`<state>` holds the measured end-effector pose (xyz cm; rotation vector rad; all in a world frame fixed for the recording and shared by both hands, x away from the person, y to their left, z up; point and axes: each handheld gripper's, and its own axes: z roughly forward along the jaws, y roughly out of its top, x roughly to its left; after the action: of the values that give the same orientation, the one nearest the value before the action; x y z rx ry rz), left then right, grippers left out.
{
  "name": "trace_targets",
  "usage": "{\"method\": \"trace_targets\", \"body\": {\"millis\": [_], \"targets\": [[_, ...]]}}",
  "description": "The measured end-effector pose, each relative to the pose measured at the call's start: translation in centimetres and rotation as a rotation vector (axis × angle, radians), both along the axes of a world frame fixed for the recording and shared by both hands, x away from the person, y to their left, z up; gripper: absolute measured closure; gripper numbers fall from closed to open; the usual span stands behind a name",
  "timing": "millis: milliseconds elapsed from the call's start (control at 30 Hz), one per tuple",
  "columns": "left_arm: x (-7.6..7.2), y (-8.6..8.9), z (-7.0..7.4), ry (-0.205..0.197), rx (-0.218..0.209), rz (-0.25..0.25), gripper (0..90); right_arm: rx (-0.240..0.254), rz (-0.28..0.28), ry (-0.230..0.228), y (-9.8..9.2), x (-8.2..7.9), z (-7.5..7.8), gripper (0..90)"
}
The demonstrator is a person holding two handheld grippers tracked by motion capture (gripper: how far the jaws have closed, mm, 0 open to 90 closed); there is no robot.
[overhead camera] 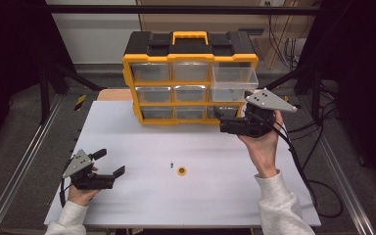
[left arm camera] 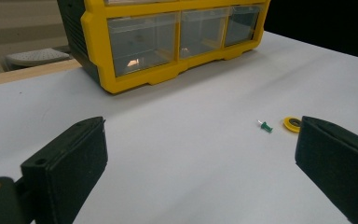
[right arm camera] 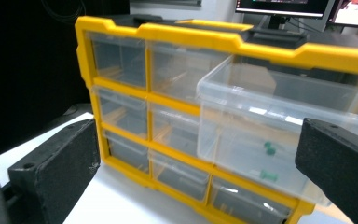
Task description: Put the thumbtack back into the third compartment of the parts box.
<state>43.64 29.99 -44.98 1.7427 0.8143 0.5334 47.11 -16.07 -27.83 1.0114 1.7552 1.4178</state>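
Lower left: left gripper (overhead camera: 112, 162) gaping wide near green pushpin (overhead camera: 171, 165). Right of centre: right gripper (overhead camera: 220, 120) spread before pulled-out drawer (overhead camera: 233, 81).

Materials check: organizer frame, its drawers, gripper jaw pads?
Organizer frame: looks like moulded plastic, opaque yellow with a black top, slight sheen on its rounded edges.
Drawers: clear plastic, glossy; the green pins inside show through the walls.
Left gripper and right gripper jaw pads: matte black with a grainy surface, possibly foam or rubber; cannot tell which.

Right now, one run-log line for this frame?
left gripper open, idle | right gripper open at organizer | top-right drawer out | pushpin, yellow ring on table
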Motion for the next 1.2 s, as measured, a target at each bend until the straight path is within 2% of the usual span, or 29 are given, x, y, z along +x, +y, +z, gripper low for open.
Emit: {"method": "trace_targets", "body": {"millis": [400, 700, 1200], "targets": [[0.0, 0.0, 0.0, 0.0, -0.001, 0.001, 2.1, 0.011, 0.036, 0.05, 0.9, -0.6, -3.4, 0.3], [0.0, 0.0, 0.0, 0.0, 0.0, 0.0, 2.1, -0.005, 0.055, 0.099, 1.8, -0.5, -5.8, 0.4], [0.0, 0.1, 0.1, -0.002, 0.0, 0.002, 2.0, -0.041, 0.102, 0.179, 5.0, 0.2, -9.7, 0.4]]}}
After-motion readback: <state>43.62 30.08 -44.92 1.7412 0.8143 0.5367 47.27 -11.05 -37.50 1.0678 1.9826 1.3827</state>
